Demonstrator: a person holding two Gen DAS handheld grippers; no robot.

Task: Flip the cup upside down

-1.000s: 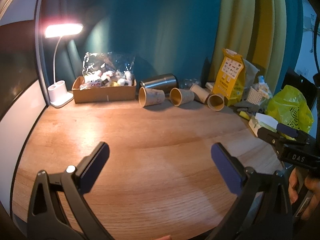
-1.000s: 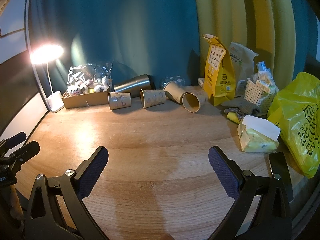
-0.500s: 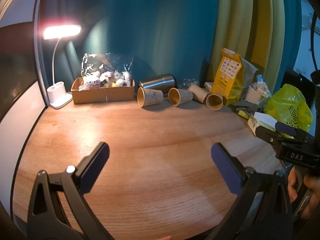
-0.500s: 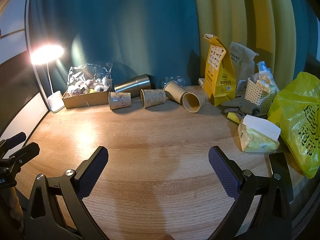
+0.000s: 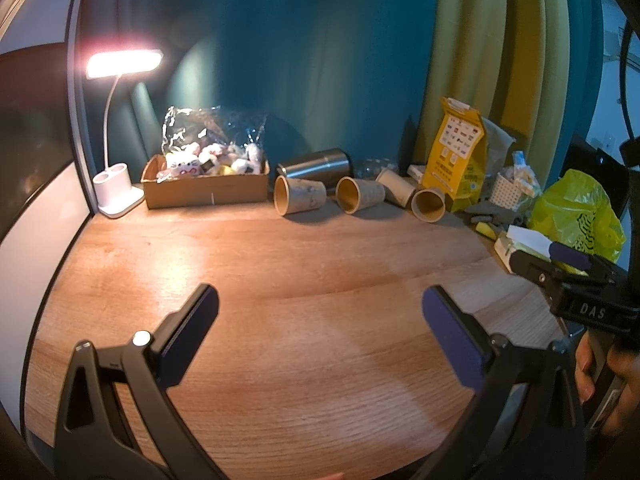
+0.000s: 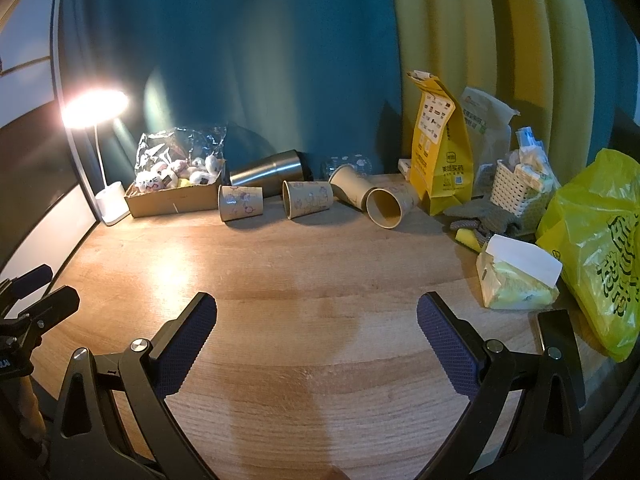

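Several paper cups lie on their sides at the back of the wooden table: a leftmost cup (image 5: 298, 199) (image 6: 240, 202), a second cup (image 5: 359, 199) (image 6: 307, 198), a third cup (image 5: 396, 187) (image 6: 349, 183) and a rightmost cup (image 5: 429, 204) (image 6: 390, 203). A steel tumbler (image 5: 314, 163) (image 6: 267, 172) lies behind them. My left gripper (image 5: 320, 312) is open and empty, near the front of the table. My right gripper (image 6: 317, 312) is open and empty too, also well short of the cups. The right gripper also shows at the right edge of the left wrist view (image 5: 576, 280).
A cardboard box of plush toys (image 5: 206, 188) and a lit desk lamp (image 5: 116, 196) stand back left. A yellow paper bag (image 6: 438, 148), a white basket (image 6: 520, 192), a tissue pack (image 6: 516, 280) and a yellow plastic bag (image 6: 600, 248) crowd the right side.
The left wrist view has shifted slightly, so the cups sit a little further left in it. The right gripper has barely moved. Both stay open.
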